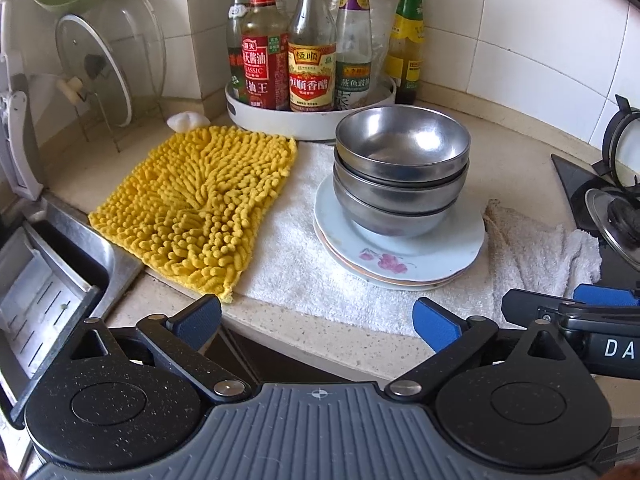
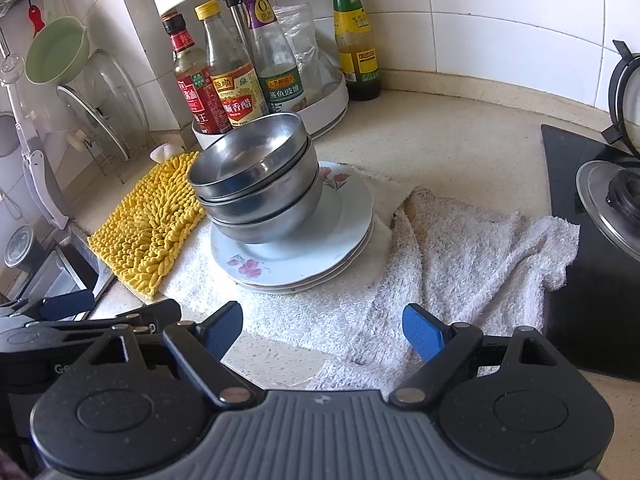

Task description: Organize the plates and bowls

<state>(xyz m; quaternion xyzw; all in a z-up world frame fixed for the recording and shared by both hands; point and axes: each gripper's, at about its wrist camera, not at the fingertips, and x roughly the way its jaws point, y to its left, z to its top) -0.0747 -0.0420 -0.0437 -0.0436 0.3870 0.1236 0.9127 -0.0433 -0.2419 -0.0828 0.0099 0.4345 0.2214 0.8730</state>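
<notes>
**Left wrist view: bowls stacked on plates, both tongs idle**

Left wrist cam looks down at a kitchen worktop (image 1: 500,152). Three steel bowls (image 1: 402,168) sit nested, upright, on a stack of floral plates (image 1: 400,258), which rest on a white towel (image 1: 320,272), just right of a yellow mat (image 1: 196,208). Sauce bottles (image 1: 312,40) stand behind on a white tray.

Left tongs (image 1: 316,322) gape wide, nothing between them, near the worktop's front edge, apart from the stack. Right tongs (image 2: 322,332) likewise spread, empty.

Stacking looks done, or the pile awaits moving. If so, next move probably needs both tongs gripping the plate rims from opposite sides, w/ bowls kept level.
</notes>
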